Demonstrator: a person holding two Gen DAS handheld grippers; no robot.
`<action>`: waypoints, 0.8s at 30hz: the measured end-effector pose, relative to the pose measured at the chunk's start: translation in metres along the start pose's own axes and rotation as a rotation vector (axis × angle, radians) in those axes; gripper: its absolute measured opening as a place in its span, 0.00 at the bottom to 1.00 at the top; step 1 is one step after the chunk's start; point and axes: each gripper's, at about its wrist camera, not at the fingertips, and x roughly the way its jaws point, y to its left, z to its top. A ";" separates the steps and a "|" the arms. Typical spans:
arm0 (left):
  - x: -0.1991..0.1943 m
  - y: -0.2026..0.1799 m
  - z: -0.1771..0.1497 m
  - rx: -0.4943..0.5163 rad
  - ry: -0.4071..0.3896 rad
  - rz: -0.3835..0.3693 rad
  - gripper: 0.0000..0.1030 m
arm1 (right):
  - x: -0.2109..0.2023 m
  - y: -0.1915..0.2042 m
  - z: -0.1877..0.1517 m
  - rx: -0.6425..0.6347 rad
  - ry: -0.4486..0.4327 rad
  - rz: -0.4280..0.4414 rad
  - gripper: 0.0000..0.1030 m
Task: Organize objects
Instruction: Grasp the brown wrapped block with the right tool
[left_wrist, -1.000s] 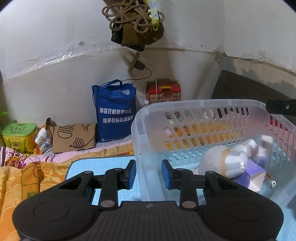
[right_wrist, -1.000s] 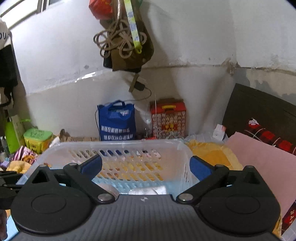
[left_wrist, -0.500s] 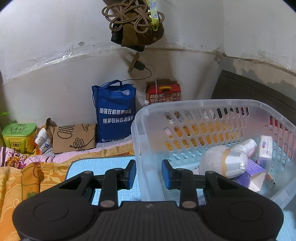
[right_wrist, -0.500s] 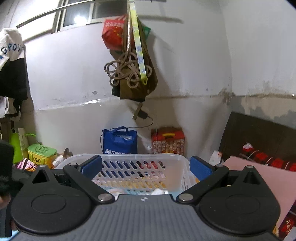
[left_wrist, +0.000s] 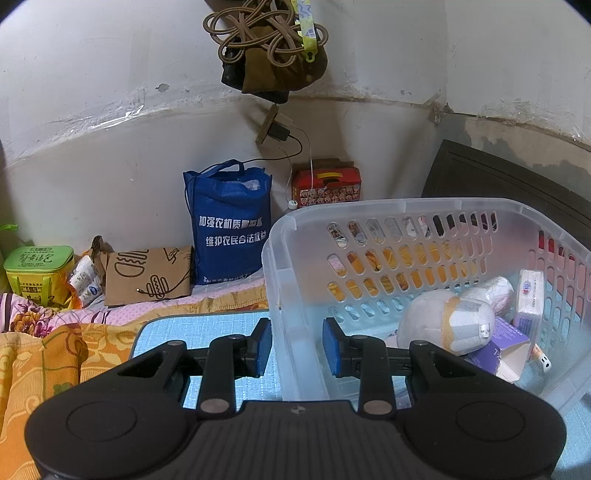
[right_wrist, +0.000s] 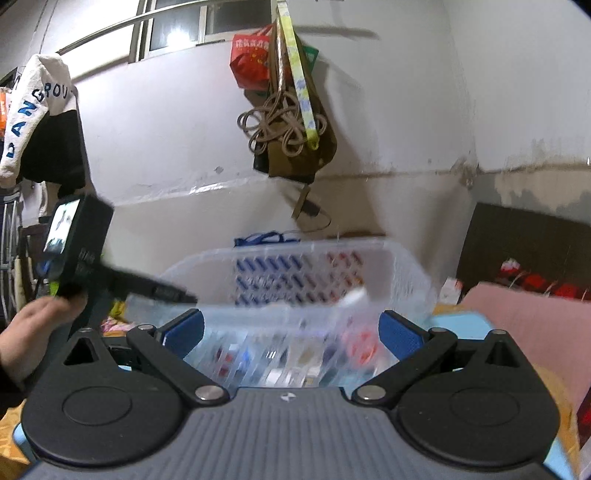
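A clear plastic basket (left_wrist: 280, 236) stands on a light blue mat (left_wrist: 207, 325). It holds a white plush toy (left_wrist: 443, 321), a purple box (left_wrist: 506, 339), a tissue pack (left_wrist: 530, 295) and other small items. My left gripper (left_wrist: 297, 347) straddles the basket's near left wall, one pad outside and one inside; the jaws stand narrowly apart and I cannot tell whether they press the wall. My right gripper (right_wrist: 291, 332) is wide open and empty, behind the basket (right_wrist: 295, 258), which is blurred.
A blue tote bag (left_wrist: 229, 225), a red box (left_wrist: 325, 184) and a brown paper bag (left_wrist: 147, 273) stand by the wall. A green box (left_wrist: 37, 269) sits far left. A rope bundle (left_wrist: 266, 40) hangs above. The left gripper's body (right_wrist: 81, 243) and a hand show at left.
The right gripper has risen and pulled back from the basket, then tilted down; its view is blurred by motion. The left gripper and the basket's contents have stayed still.
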 end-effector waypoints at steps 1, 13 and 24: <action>0.000 0.000 0.001 0.000 0.000 0.001 0.35 | 0.000 0.000 -0.006 0.010 0.000 0.010 1.00; 0.000 0.000 0.002 -0.001 -0.001 0.000 0.35 | 0.036 0.014 -0.058 0.062 0.178 0.072 1.00; 0.001 0.002 0.004 -0.004 0.005 -0.002 0.35 | 0.048 0.028 -0.071 0.068 0.268 0.103 1.00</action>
